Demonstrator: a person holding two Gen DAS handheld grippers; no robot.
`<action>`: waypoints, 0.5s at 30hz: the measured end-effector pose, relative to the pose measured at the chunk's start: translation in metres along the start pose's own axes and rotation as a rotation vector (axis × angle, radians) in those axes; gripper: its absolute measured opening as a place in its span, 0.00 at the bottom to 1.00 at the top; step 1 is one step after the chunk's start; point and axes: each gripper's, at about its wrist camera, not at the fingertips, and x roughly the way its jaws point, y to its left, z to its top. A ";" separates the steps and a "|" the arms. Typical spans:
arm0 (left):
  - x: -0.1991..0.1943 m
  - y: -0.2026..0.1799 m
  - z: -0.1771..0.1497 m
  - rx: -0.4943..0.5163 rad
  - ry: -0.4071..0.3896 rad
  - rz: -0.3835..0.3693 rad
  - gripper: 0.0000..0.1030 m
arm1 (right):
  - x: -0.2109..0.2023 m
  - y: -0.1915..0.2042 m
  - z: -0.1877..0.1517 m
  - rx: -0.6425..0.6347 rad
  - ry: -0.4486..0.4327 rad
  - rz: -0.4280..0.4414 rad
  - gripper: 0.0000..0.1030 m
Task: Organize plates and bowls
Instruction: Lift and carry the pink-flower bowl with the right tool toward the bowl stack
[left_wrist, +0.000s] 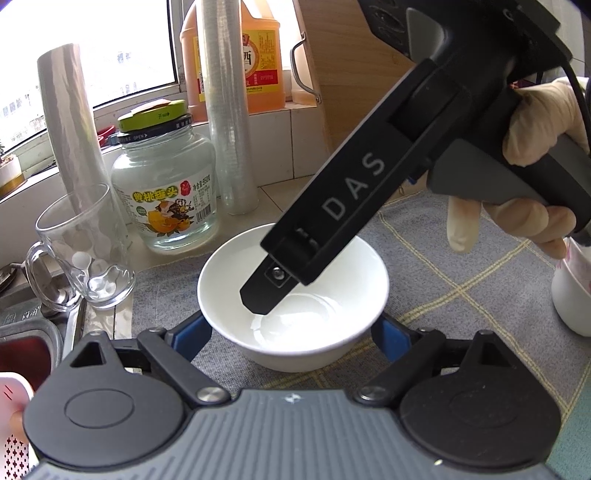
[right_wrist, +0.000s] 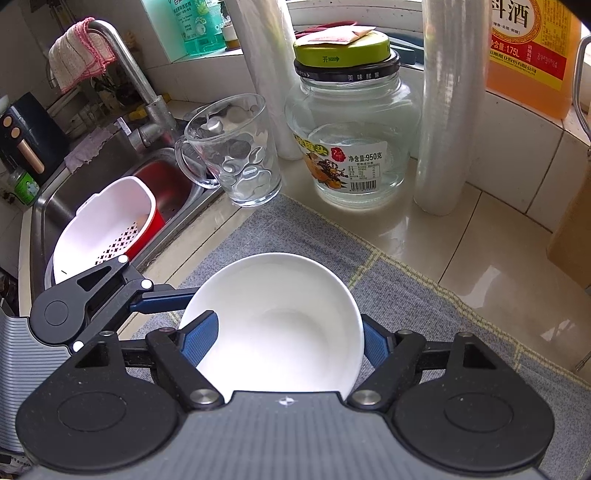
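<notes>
On the grey checked mat (right_wrist: 424, 295) beside the sink (right_wrist: 110, 173), you have one white bowl (right_wrist: 280, 325) sitting upright, and both tools are on it at once. Your right gripper (right_wrist: 284, 341) has its blue pads closed across the bowl, one inside the near-left wall and the other against the outer right side, so it reads as a firm pinch on the bowl. Your left gripper (left_wrist: 291, 328) stands with its fingers spread, one on either side of the bowl's base; the pads are close to the wall, but I cannot tell whether they press on it. Off to the right edge of the left view, another white dish (left_wrist: 574, 291) waits on the mat, only partly in view. Judging by this, the sorting is at an early or middle stage: the bowl is gripped but not yet put anywhere. A glass mug (right_wrist: 236, 155) and a jar (right_wrist: 354, 144) crowd the back.
</notes>
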 end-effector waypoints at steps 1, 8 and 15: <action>-0.002 -0.001 -0.001 -0.001 0.002 -0.007 0.90 | -0.002 0.001 -0.002 0.002 0.002 0.001 0.82; -0.021 -0.016 -0.002 0.021 0.013 -0.035 0.90 | -0.018 0.009 -0.017 0.025 0.011 0.007 0.83; -0.039 -0.030 -0.001 0.039 0.018 -0.076 0.90 | -0.043 0.020 -0.035 0.032 0.005 0.000 0.83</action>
